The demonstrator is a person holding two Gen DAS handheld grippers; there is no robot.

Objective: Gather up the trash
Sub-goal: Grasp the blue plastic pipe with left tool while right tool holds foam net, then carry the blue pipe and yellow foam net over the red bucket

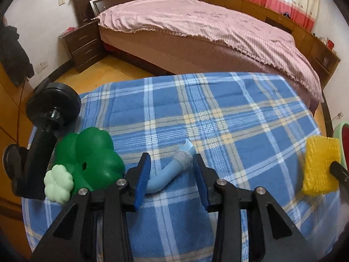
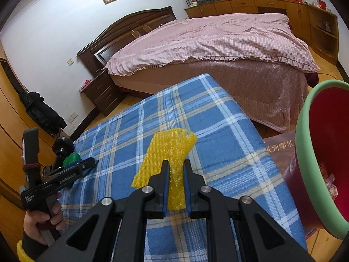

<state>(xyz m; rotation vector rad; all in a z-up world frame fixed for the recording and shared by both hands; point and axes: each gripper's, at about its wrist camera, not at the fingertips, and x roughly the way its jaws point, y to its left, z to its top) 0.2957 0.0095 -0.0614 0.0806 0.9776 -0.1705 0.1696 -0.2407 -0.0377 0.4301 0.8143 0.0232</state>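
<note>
The right gripper (image 2: 175,175) pinches a yellow foam net (image 2: 169,152) above the plaid tabletop (image 2: 229,152), beside the red bin (image 2: 322,152). The left gripper (image 1: 171,170), fingers spread, straddles a blue crumpled wrapper (image 1: 172,170) lying near a green clover toy (image 1: 91,159).

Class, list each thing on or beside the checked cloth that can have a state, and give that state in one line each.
Left gripper: open, fingers either side of the blue tube.
Right gripper: shut on the yellow foam net.
Blue tube: lying on the cloth.
Yellow foam net: lifted, pinched.
Bin: open, scraps inside.
Green clover toy: lying untouched.
</note>
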